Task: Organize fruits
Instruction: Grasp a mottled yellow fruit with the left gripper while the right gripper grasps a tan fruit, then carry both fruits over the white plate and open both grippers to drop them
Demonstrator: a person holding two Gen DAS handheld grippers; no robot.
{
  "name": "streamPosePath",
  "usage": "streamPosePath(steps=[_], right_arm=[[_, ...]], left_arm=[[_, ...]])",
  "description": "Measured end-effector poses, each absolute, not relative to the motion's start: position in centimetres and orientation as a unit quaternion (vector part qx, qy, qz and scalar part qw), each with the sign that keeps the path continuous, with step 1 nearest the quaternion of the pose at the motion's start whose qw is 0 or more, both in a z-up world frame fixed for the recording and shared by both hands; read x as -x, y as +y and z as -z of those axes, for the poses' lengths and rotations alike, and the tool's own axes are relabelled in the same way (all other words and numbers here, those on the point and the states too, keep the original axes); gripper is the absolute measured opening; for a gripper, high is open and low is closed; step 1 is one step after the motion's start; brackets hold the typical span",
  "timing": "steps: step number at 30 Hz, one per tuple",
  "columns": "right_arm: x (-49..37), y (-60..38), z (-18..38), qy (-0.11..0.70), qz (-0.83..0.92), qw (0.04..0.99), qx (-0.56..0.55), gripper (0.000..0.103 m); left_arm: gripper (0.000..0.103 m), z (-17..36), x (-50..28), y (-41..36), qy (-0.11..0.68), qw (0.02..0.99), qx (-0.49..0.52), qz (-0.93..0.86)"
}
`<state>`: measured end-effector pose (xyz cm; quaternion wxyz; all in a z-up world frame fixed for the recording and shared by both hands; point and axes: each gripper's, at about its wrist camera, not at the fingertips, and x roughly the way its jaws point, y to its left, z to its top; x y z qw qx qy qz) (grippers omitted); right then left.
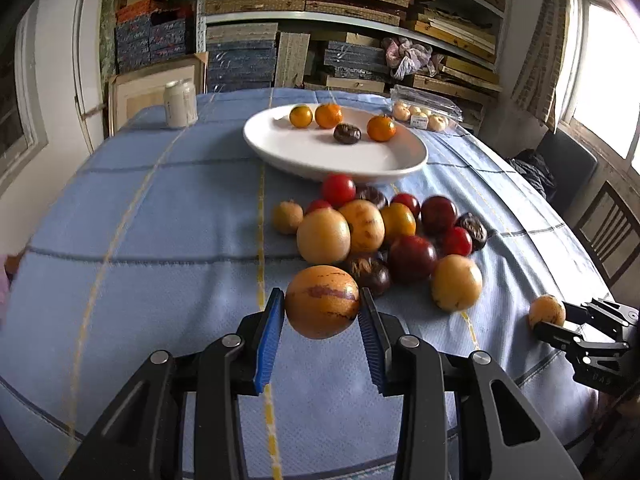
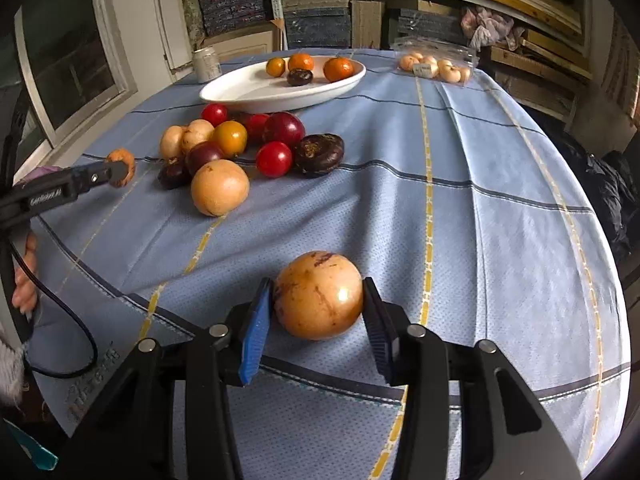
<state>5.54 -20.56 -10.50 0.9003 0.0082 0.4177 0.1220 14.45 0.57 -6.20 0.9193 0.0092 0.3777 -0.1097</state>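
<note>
On the left, the left gripper (image 1: 322,312) has its blue pads (image 1: 269,336) pressed to either side of a striped melon (image 1: 322,307) — an orange-yellow, nearly round fruit whose slightly longer axis runs across the fingers, its purple streaks lying the same way. It appears lifted off the blue checked cloth (image 1: 160,240), just in front of the fruit pile (image 1: 380,232), though how high cannot be told. The pile lies mid-table: yellow melons, red tomatoes and dark purple fruit, bunched together and touching. Behind it sits the white dish (image 1: 332,160) with three oranges (image 1: 328,115) and one dark fruit (image 1: 347,133) — all near its far side. A white can (image 1: 180,104) stands at the far left of the cloth, and a clear pack of pale fruit (image 1: 424,114) lies at the far right. To the right, near the table's front edge and well apart from the pile, the right gripper (image 2: 318,300) is clamped on a second melon (image 2: 318,295); its dark stem-end mark faces up and away from the camera, and its underside seems to rest on the cloth. Its shape is close to round, so no clear long axis shows.
</note>
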Motion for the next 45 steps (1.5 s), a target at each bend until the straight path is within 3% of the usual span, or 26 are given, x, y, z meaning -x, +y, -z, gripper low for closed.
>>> streamPosePath(steps=[7,12,18,26,37,40,43,45], right_arm=[[-8.2,-21.0,5.5,0.358,-0.125,0.925,-0.025,0.043],[-12.9,-19.0,3.3,0.324,-0.124,0.938,-0.007,0.043],[-20.0,-15.3,4.5,0.322,-0.129,0.938,0.004,0.043],[-26.0,-13.0,6.8,0.33,-0.129,0.935,-0.001,0.043],[-26.2,-13.3,7.1,0.302,-0.124,0.945,0.011,0.05],[-25.4,-13.3,6.6,0.293,-0.122,0.948,0.021,0.05],[-24.2,-13.9,5.9,0.282,-0.114,0.952,0.018,0.052],[-23.1,-14.4,5.4,0.272,-0.11,0.956,0.013,0.057]], left_arm=[[0.038,1.4,-18.3,1.1,0.342,0.936,-0.027,0.08],[0.038,0.9,-22.1,1.5,0.333,0.941,-0.004,0.057],[0.038,3.6,-27.1,1.5,0.358,0.932,0.046,0.046],[0.038,5.1,-30.3,0.1,0.365,0.928,0.041,0.064],[0.038,6.5,-31.4,-0.5,0.363,0.927,0.042,0.077],[0.043,6.4,-31.3,-0.1,0.361,0.928,0.045,0.084],[0.06,5.8,-30.3,0.1,0.351,0.933,0.038,0.076],[0.06,5.2,-29.1,0.3,0.346,0.935,0.032,0.077]])
